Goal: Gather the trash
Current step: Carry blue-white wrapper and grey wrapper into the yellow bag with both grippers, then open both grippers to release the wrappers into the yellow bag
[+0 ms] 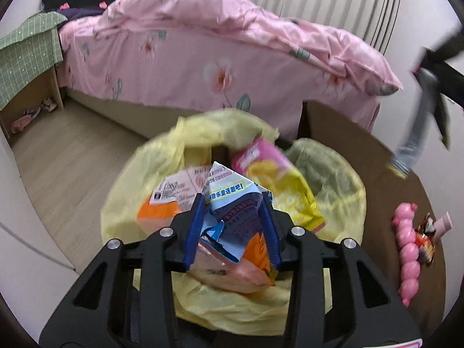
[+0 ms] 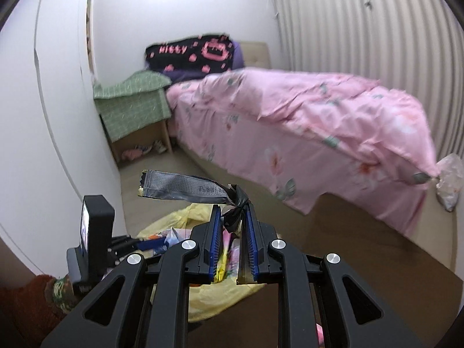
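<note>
My left gripper (image 1: 233, 200) grips a crumpled blue carton (image 1: 232, 203) between its blue pads, directly over the yellow bag (image 1: 121, 203) at the centre of the left view. My right gripper (image 2: 231, 211) is clenched on the twisted end of a silver wrapper (image 2: 179, 187), whose long free end juts toward the left of the right view, above the bag's near edge.

Risks, as I judge them:
- The wrapper is held only at its tip; it may slip, or fall onto the floor (image 2: 362, 249) if released short of the bag's mouth.
- The bag already looks full; the carton may roll off the heap.
- Both my grippers crowd one opening and may collide.

Contents: the bag holds a pink-and-yellow snack packet (image 1: 272, 174), an orange packet (image 1: 156, 214) and a printed paper (image 1: 174, 187). A pink toy (image 1: 407, 249) lies on the brown surface at lower right, outside the bag.
</note>
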`<state>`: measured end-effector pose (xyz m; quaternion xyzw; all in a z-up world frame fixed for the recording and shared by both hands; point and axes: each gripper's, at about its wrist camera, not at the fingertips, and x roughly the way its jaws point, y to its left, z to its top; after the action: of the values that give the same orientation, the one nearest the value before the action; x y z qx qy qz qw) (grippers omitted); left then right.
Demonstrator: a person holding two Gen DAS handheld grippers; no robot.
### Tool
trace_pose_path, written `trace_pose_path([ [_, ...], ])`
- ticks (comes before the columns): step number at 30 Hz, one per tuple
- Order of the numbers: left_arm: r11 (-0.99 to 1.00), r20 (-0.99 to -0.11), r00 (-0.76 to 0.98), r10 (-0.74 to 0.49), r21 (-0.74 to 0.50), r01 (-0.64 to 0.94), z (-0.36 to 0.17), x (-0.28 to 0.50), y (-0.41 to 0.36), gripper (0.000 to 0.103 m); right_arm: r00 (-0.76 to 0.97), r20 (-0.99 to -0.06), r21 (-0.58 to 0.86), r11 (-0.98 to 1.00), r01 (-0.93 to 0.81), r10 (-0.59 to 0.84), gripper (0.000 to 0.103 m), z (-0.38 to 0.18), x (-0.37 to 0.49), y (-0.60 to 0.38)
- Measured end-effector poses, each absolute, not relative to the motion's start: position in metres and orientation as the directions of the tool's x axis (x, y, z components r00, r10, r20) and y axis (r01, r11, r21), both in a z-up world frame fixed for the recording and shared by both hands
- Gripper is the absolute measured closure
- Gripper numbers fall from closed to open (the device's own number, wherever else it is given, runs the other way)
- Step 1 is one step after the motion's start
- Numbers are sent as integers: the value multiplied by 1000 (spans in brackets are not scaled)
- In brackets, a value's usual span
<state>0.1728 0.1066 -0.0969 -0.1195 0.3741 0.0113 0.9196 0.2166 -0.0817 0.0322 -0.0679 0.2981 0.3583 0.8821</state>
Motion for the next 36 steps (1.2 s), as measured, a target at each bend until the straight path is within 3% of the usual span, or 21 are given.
trace_pose_path([
  [8, 962, -675, 729, -116, -260, -88, -97, 165, 110, 67, 453, -685, 170, 730, -662, 571, 86, -29, 259, -50],
  [15, 948, -657, 737, -160, -311, -71, -86, 161, 110, 67, 429, -702, 193, 732, -654, 568, 86, -45, 268, -48],
  [18, 933, -637, 751, -174, -350, -81, -76, 156, 115, 62, 420, -699, 211, 728, -652, 579, 85, -45, 269, -47],
  [21, 917, -611, 770, -184, -389, -90, -65, 148, 121, 53, 396, -708, 221, 716, -662, 585, 77, -48, 267, -44],
  [23, 912, -589, 788, -181, -401, -90, -56, 142, 122, 42, 379, -711, 229, 705, -671, 592, 60, -50, 264, -43],
  [29, 931, -565, 822, -71, -333, -149, -37, 130, 123, 36, 418, -681, 243, 724, -645, 601, 58, -41, 252, -65],
  [36, 921, -542, 837, -73, -358, -151, -27, 120, 121, 32, 526, -644, 237, 798, -554, 556, 54, -29, 221, -142],
])
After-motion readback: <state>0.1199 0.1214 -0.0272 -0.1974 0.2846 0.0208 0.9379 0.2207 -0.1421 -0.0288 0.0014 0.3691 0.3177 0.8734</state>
